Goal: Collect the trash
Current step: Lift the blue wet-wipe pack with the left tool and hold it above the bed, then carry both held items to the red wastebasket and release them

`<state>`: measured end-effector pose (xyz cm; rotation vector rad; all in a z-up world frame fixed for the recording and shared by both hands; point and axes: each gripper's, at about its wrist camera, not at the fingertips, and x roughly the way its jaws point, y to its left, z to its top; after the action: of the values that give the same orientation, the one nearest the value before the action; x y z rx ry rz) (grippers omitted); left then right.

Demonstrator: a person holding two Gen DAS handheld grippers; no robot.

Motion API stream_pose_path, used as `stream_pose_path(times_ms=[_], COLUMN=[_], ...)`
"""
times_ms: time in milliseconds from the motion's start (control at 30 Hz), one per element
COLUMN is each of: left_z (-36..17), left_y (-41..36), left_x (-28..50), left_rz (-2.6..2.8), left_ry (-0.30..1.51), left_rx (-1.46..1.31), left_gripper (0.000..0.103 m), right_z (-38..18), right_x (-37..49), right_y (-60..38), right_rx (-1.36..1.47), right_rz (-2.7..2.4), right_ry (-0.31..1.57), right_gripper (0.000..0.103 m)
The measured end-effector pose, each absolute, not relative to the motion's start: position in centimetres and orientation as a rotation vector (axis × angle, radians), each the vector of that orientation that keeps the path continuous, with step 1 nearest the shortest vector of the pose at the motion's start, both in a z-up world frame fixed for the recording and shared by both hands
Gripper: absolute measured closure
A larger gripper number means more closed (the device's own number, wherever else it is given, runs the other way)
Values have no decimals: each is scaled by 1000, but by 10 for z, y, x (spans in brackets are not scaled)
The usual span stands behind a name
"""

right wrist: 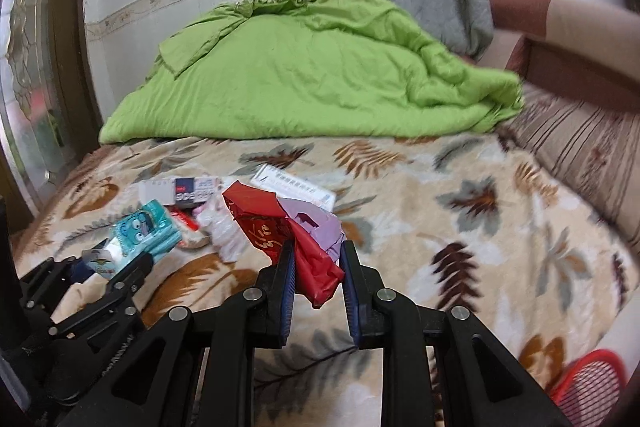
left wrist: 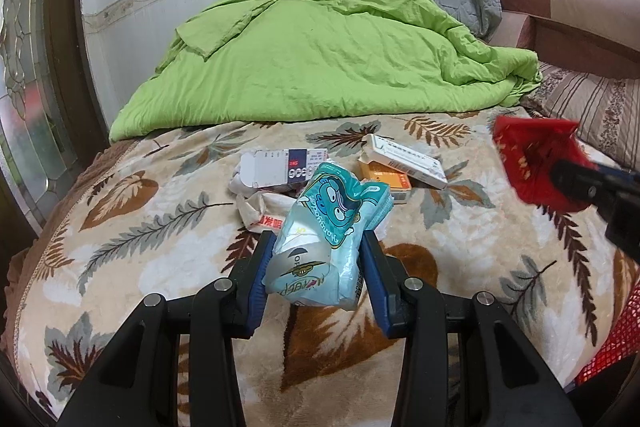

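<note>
Pinching soft tissue pack [left wrist: 324, 235] crosswise, left tool [left wrist: 316, 259] held it above bed [left wrist: 460, 247]; light, crushable, slick film. Right tool [right wrist: 316, 259] clamped thin red wrapper [right wrist: 280, 231], limp, near weightless. Stiff boxes [left wrist: 404, 163] lay ahead; grip across narrow sides. Red basket [right wrist: 588, 383] sat right of right tool.

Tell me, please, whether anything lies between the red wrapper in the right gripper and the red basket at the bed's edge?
Nothing visible does. The red wrapper is clamped in the right gripper, and only bare blanket stretches toward the red basket at lower right.
</note>
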<state>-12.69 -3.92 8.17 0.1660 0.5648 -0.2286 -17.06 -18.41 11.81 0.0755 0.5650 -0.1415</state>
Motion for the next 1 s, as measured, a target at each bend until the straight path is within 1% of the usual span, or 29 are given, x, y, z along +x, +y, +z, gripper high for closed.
stream_pose_path(times_ms=[200,500,733,1000], left_z=[93,115,125,127], left_y=[-51,-105,-150,-179], left_x=[-138,-187,-223,-247], left_rz=[-304,-516,-639,-718], left_ry=[553,551,543,565], left_rx=[145,147,188,214], left_gripper=[61,61,61,61], right_z=[134,132,130,128], right_x=[-196,-264,-305,-331], right_y=[-201,-255,-290,-312], right_rx=[11,-59,-59,-25], right_rz=[-201,-359,-452,-492], right_ry=[560,586,593,596], right_gripper=[80,80,80,80])
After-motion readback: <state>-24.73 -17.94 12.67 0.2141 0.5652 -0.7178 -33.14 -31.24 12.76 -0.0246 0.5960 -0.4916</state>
